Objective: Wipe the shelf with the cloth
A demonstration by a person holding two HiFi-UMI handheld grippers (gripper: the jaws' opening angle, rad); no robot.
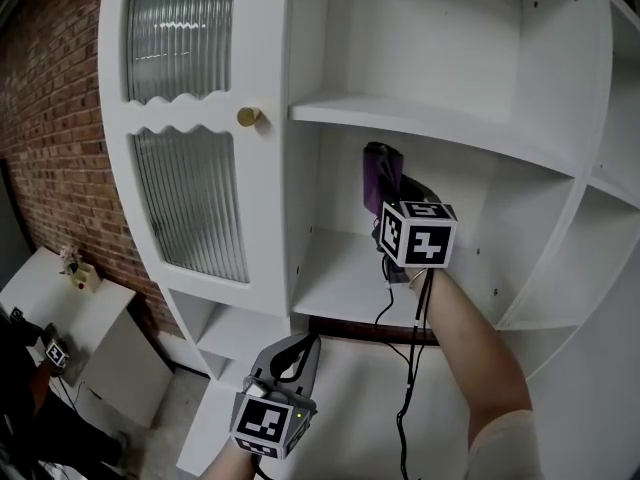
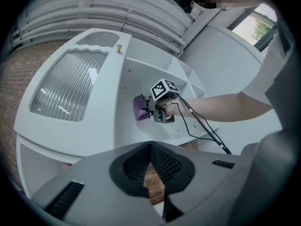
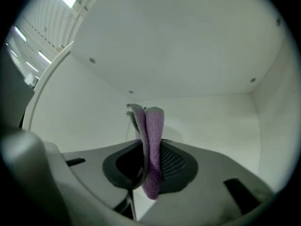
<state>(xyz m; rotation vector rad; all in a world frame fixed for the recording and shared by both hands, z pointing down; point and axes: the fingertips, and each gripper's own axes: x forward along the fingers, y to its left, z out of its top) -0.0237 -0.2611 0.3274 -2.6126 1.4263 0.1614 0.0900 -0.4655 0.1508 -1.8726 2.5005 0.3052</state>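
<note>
A purple cloth (image 1: pixel 374 171) hangs bunched in the middle compartment of the white cabinet, just under the upper shelf board (image 1: pixel 430 123). My right gripper (image 1: pixel 390 190) is shut on it, raised well above the lower shelf board (image 1: pixel 335 286). In the right gripper view the cloth (image 3: pixel 153 135) stands up between the pads (image 3: pixel 175 160), white panels behind it; whether it touches a wall I cannot tell. My left gripper (image 1: pixel 302 346) hangs low in front of the cabinet, shut and empty. From the left gripper view (image 2: pixel 150 147) I see the cloth (image 2: pixel 139 109) and the right gripper (image 2: pixel 162 108).
A ribbed-glass door (image 1: pixel 185 118) with a brass knob (image 1: pixel 248 116) closes the cabinet's left half. Black cables (image 1: pixel 406 388) dangle from the right gripper. A brick wall (image 1: pixel 50 118) stands at left, with a low white table (image 1: pixel 60 303) carrying a small plant (image 1: pixel 74 266) below it.
</note>
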